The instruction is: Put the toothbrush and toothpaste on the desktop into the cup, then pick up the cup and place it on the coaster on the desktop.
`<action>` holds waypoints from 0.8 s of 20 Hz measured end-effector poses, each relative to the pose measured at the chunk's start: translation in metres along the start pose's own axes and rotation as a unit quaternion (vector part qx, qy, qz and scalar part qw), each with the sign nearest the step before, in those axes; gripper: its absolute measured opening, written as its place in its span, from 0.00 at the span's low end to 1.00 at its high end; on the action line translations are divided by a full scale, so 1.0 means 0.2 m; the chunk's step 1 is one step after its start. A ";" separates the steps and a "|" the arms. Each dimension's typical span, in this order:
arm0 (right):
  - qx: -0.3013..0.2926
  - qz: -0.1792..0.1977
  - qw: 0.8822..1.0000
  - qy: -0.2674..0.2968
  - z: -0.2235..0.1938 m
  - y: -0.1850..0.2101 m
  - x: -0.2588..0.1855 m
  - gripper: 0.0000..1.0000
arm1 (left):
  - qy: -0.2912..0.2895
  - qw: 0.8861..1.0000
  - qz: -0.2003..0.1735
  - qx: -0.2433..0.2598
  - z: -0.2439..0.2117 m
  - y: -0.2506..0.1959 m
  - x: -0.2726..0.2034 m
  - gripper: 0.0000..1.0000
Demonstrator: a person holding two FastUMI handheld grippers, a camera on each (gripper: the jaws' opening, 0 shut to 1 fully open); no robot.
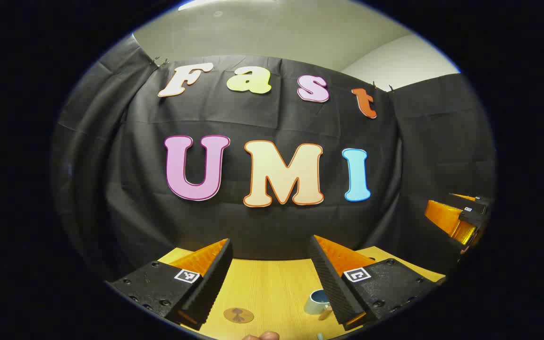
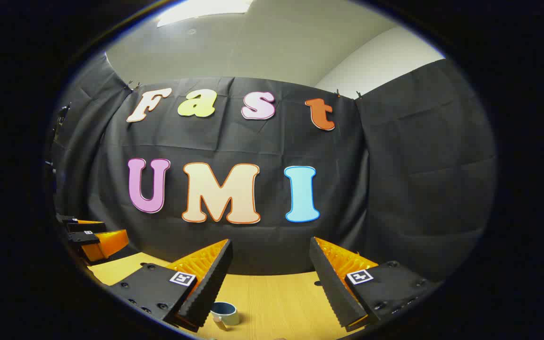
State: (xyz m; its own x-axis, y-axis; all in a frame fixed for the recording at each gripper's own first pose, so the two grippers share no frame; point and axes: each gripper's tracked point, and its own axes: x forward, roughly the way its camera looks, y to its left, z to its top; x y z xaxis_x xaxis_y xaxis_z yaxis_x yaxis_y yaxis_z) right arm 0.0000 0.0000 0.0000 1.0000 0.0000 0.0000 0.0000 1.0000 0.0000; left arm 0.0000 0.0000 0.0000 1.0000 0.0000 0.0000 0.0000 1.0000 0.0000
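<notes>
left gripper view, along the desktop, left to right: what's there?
Coaster → cup, partly behind the hand-held gripper's own right finger → farther off at the right edge, the other hand-held gripper.

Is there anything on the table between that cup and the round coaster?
Nothing visible. In the left gripper view, bare desktop lies between the cup and the coaster. Both grippers are open, raised above the desk.
</notes>
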 end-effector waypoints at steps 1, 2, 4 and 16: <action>0.001 0.001 1.000 -0.001 -0.01 0.00 0.00 1.00 | 0.002 1.000 0.004 0.004 -0.01 0.02 -0.01 0.94; 0.005 0.004 1.000 -0.002 0.00 0.02 -0.01 1.00 | -0.003 1.000 0.008 0.007 0.01 0.03 -0.02 0.94; 0.010 0.016 1.000 0.003 -0.02 0.06 -0.01 1.00 | -0.015 1.000 0.014 0.015 0.03 0.06 -0.03 0.94; 0.015 0.054 0.997 0.054 -0.20 0.25 -0.02 1.00 | 0.005 0.998 0.053 0.026 -0.04 0.30 -0.12 0.94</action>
State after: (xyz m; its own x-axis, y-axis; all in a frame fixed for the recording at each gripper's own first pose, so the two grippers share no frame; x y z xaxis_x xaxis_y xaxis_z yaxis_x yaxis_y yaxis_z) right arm -0.0036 0.0494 -0.0398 0.9883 0.1088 -0.1070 -0.1056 0.9938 0.0349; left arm -0.0244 0.0608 -0.0088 0.9944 0.1058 -0.0079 -0.1052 0.9931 0.0521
